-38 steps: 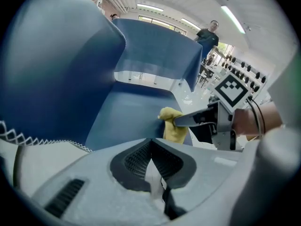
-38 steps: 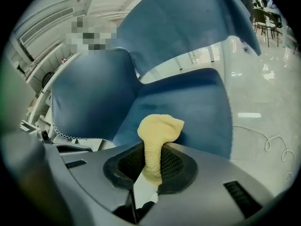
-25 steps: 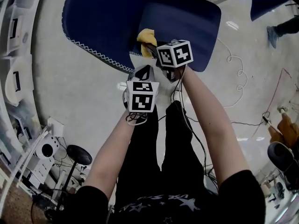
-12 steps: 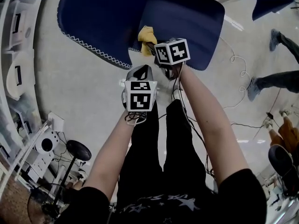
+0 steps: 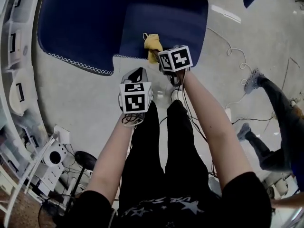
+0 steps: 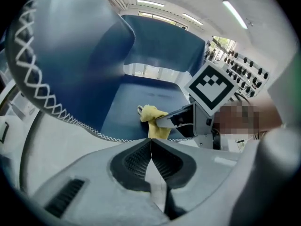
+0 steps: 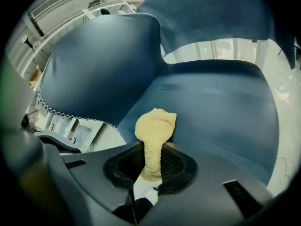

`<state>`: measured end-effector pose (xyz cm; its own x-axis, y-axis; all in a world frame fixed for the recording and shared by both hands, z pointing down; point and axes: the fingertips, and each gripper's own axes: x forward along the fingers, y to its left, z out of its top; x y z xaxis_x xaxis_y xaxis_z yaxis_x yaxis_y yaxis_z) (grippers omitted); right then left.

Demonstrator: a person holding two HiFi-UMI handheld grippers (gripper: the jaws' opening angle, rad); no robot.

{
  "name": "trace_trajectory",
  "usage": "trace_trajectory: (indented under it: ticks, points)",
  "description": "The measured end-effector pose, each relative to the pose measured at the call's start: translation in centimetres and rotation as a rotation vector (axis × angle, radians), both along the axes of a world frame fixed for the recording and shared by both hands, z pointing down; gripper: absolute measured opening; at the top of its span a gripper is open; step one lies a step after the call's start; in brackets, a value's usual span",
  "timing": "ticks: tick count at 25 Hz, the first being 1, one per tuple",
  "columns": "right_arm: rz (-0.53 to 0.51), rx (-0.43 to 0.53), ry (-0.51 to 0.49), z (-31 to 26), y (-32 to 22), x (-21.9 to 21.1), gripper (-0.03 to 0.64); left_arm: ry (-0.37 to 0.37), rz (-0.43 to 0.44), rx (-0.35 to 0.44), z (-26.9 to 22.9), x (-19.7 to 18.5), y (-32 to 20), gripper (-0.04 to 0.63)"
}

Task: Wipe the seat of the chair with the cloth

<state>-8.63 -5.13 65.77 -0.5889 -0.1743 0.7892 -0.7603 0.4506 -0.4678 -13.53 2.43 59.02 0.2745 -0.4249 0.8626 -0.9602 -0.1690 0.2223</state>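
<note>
I read the cloth as yellow, the seat navy blue. White zigzag stitching edges the chair at the cloth's eight o'clock.

dark blue upholstered chair: slid toward upper left of frame, right seat edge further left | right tool and its crumpled yellow cloth: slightly lower | left tool: shifted left | bystander's legs: walked from upper right down to right edge

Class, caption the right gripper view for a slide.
Right gripper clamps a yellow cloth near the front of the blue chair seat.
</note>
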Motion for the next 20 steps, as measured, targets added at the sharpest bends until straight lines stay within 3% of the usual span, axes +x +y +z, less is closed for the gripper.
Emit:
trace_trajectory:
  ticks: [10,20]
  points:
    - [0.126,-0.015,0.049,0.0,2.2,8.4,0.066,0.008,0.098,0.012,-1.1,5.1,0.1,0.02]
    - [0.236,-0.033,0.113,0.3,4.1,15.0,0.066,0.002,0.171,0.007,-1.8,7.7,-0.2,0.02]
